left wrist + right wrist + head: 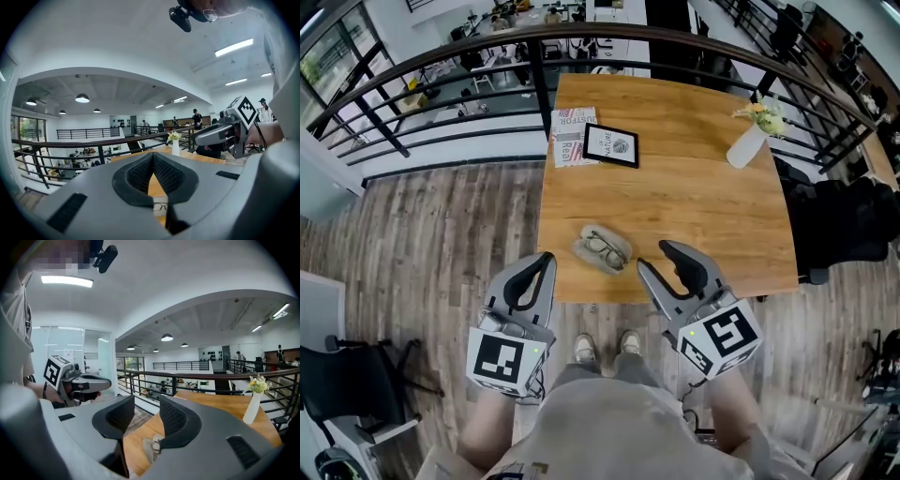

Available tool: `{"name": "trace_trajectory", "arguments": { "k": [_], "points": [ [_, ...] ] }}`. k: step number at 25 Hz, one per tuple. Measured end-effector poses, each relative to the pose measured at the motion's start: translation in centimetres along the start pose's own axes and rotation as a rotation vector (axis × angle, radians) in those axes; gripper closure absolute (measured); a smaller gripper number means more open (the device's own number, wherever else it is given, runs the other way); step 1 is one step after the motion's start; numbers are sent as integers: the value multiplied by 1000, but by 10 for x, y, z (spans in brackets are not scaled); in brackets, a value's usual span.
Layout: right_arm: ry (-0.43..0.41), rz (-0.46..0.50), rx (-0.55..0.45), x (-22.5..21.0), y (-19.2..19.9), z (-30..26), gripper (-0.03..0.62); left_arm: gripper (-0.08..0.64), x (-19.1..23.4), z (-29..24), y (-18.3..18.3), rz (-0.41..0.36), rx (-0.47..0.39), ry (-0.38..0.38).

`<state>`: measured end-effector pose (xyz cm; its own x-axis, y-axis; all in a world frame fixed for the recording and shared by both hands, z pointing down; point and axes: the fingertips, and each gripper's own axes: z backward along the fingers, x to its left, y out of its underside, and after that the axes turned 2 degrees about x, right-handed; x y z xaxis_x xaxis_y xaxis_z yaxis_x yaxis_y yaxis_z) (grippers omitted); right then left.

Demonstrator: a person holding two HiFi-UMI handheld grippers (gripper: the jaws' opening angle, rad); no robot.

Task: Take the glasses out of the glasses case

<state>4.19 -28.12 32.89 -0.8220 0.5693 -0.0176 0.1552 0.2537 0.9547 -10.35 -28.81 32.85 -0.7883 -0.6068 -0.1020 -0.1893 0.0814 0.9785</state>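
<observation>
A soft grey-beige glasses case (585, 251) lies open near the front edge of the wooden table (703, 216). Dark-rimmed glasses (604, 247) rest in it. My left gripper (547, 257) hovers off the table's front left edge, short of the case, its pads touching at the tips with nothing between them. In the left gripper view (152, 157) the glasses (160, 206) show through the gap below the pads. My right gripper (654, 256) hangs over the front edge just right of the case, jaws apart and empty. The right gripper view (146, 401) shows the case (151, 449) low between its jaws.
At the table's far side lie a magazine (574, 134) and a black-framed picture (611, 144). A white vase with flowers (748, 142) stands at the far right. A dark railing (441, 66) runs behind. Dark bags (839, 220) sit right of the table. The person's shoes (605, 347) are below.
</observation>
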Motion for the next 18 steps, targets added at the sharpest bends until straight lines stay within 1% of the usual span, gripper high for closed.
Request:
{"name": "trace_trajectory", "arguments": {
  "k": [2,4,7,10,12,15,18],
  "points": [
    [-24,29,32,-7,8,-19,403,545,5,-12,6,20,-7,-11],
    [-49,39,70,-15,20,-40,402,545,8,-27,14,26,9,-12],
    [-65,16,124,-31,39,-68,403,545,14,-50,24,31,28,-8],
    [-77,-18,181,-44,65,-96,403,545,24,-69,40,51,38,-24],
    [-86,-15,233,-49,86,-114,405,545,28,-83,55,61,62,-23],
    [-92,28,310,-52,118,-139,410,545,30,-105,83,73,106,-6],
    [-103,13,376,-56,151,-157,413,545,28,-124,116,97,161,18]
  ]
}}
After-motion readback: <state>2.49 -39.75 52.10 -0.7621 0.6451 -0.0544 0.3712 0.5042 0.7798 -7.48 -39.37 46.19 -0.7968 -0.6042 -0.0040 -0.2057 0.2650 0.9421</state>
